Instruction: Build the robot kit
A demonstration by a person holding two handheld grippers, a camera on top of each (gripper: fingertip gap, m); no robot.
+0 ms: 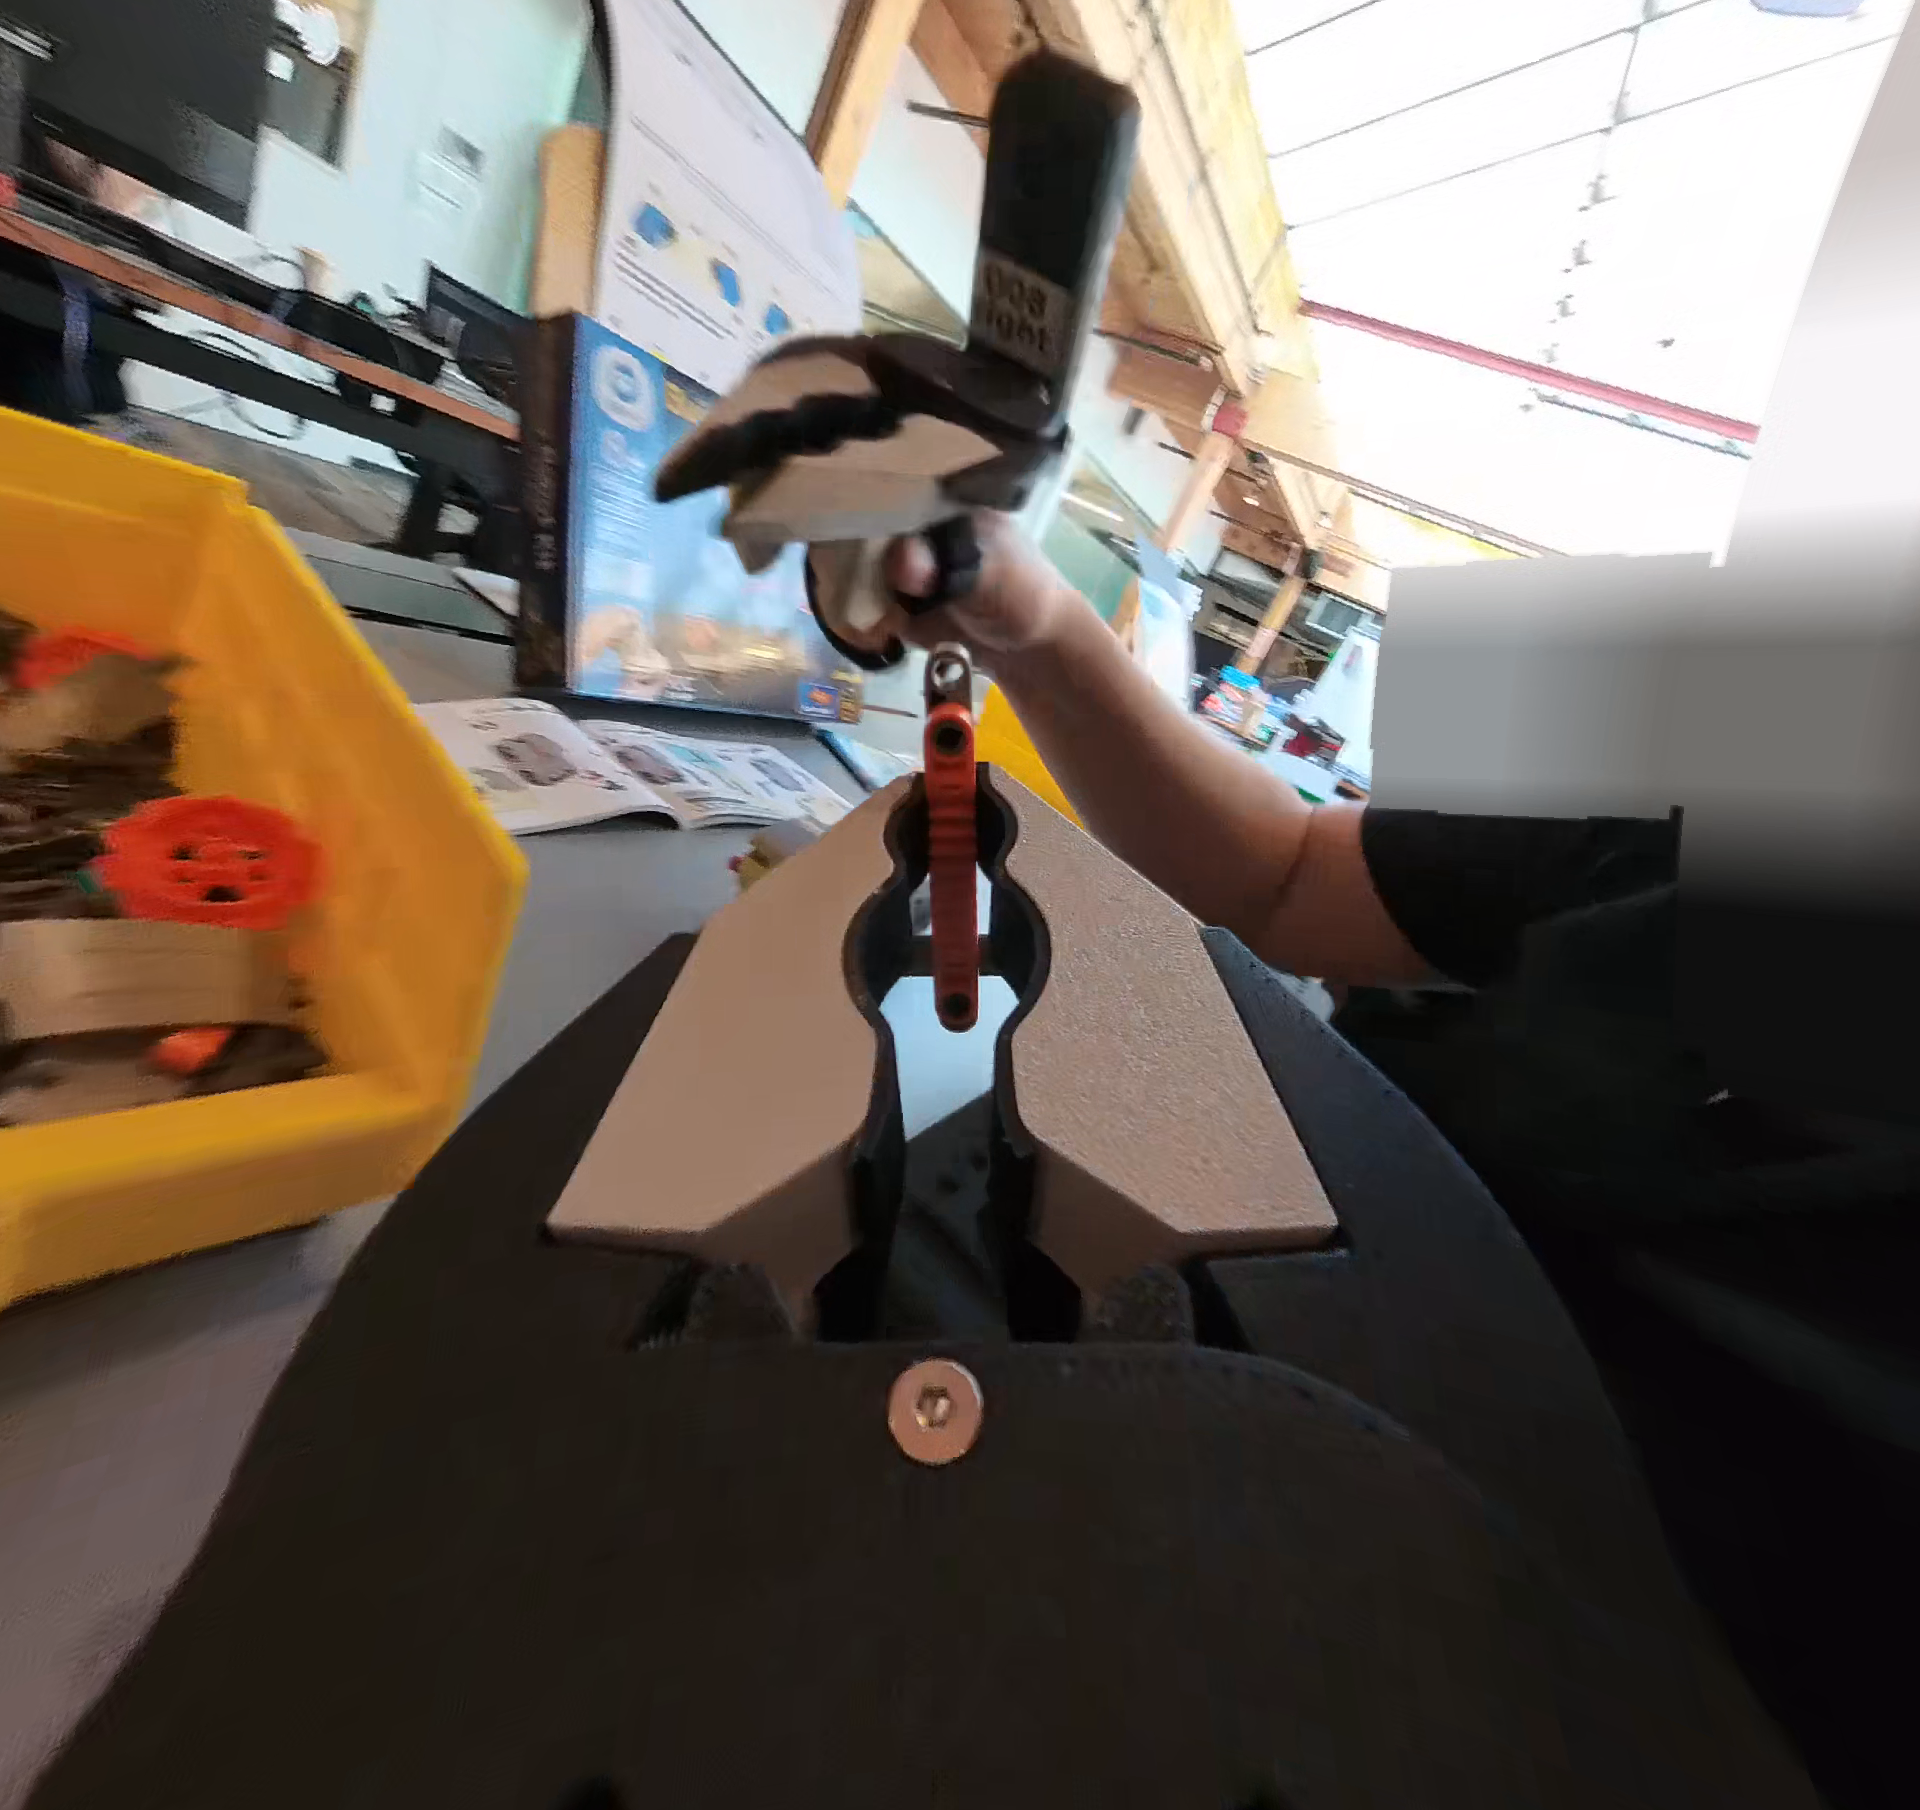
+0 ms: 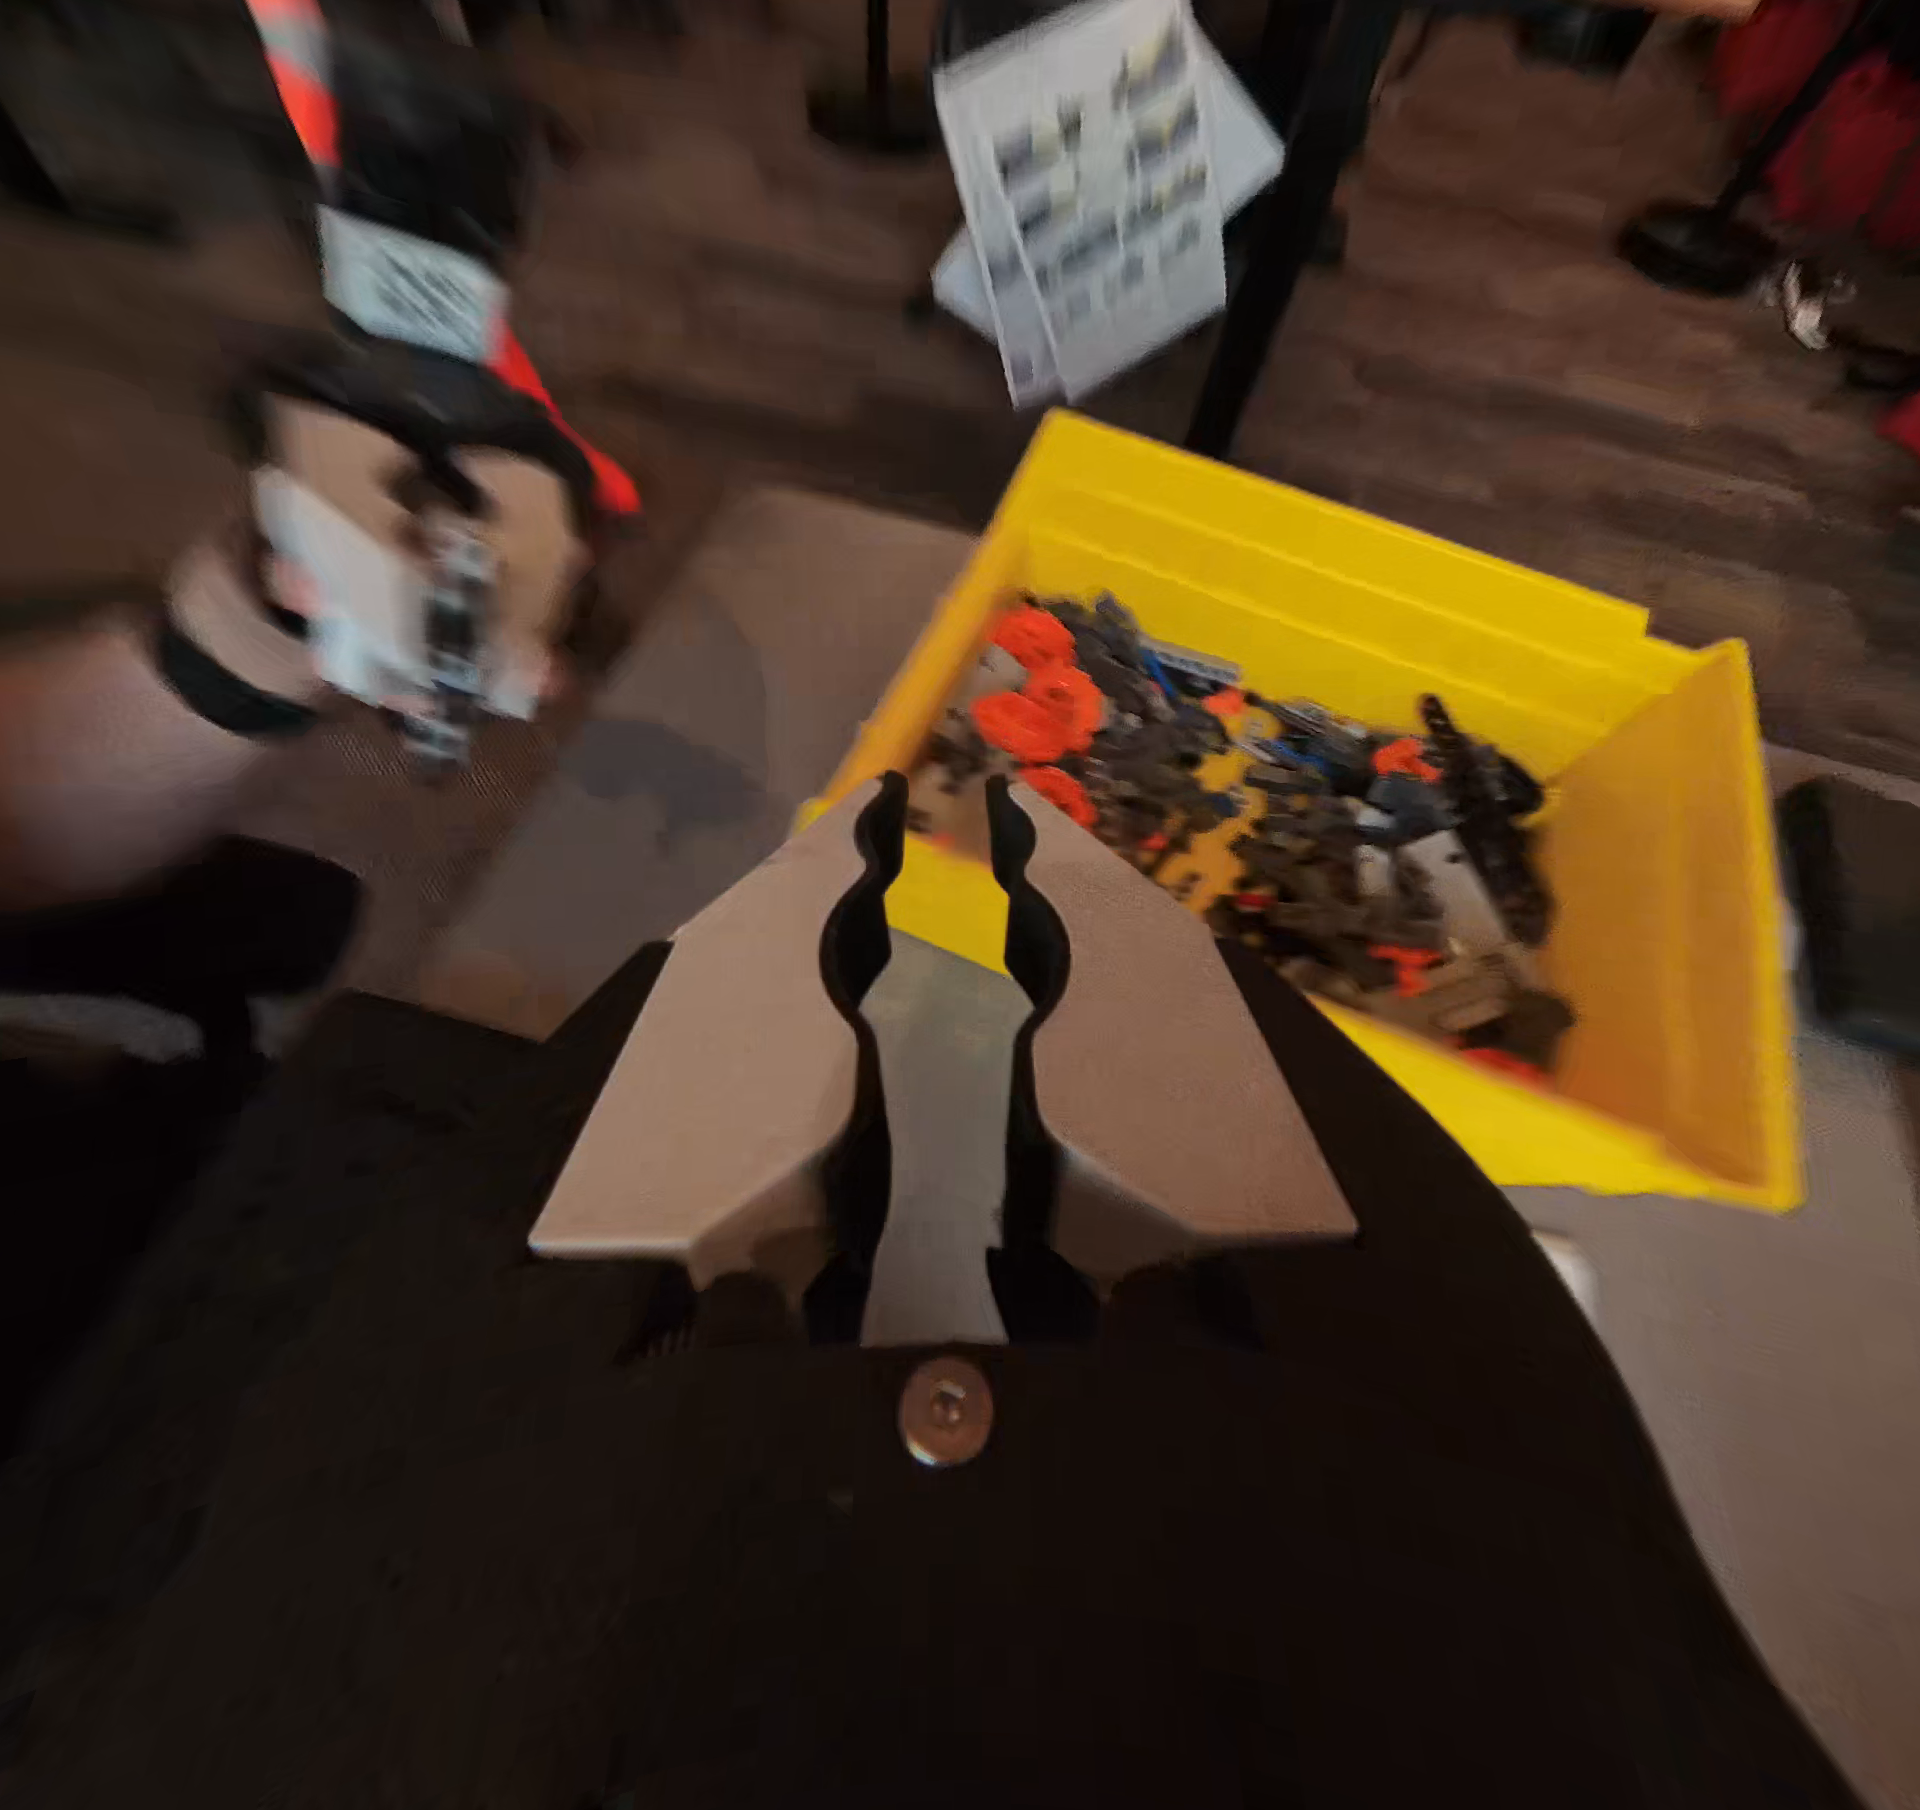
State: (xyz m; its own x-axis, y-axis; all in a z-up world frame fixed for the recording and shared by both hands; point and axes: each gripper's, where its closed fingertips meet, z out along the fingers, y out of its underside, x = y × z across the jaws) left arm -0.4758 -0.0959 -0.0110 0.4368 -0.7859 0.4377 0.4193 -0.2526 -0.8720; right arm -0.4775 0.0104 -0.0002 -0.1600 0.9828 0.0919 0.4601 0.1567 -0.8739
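My left gripper (image 1: 951,794) is shut on an orange studded beam (image 1: 951,887) that stands upright between its jaws. A small grey piece (image 1: 948,671) sits at the beam's top end. My right gripper (image 2: 940,804) is open and empty, hovering over the near left rim of a yellow bin (image 2: 1299,555) full of black, orange and blue building parts (image 2: 1247,804). In the left wrist view the right gripper (image 1: 717,513) is raised above the beam, held by a hand (image 1: 987,586). The left gripper (image 2: 447,617) shows blurred at the left of the right wrist view.
The yellow bin (image 1: 343,721) stands left of my left gripper on a grey table (image 1: 582,929). An open instruction booklet (image 1: 644,773) lies behind it, with an upright printed box (image 1: 665,534) beyond. The person's arm (image 1: 1195,804) reaches in from the right. Printed sheets (image 2: 1101,171) hang past the table. The left gripper's tips are roughly 11 cm from the right gripper's.
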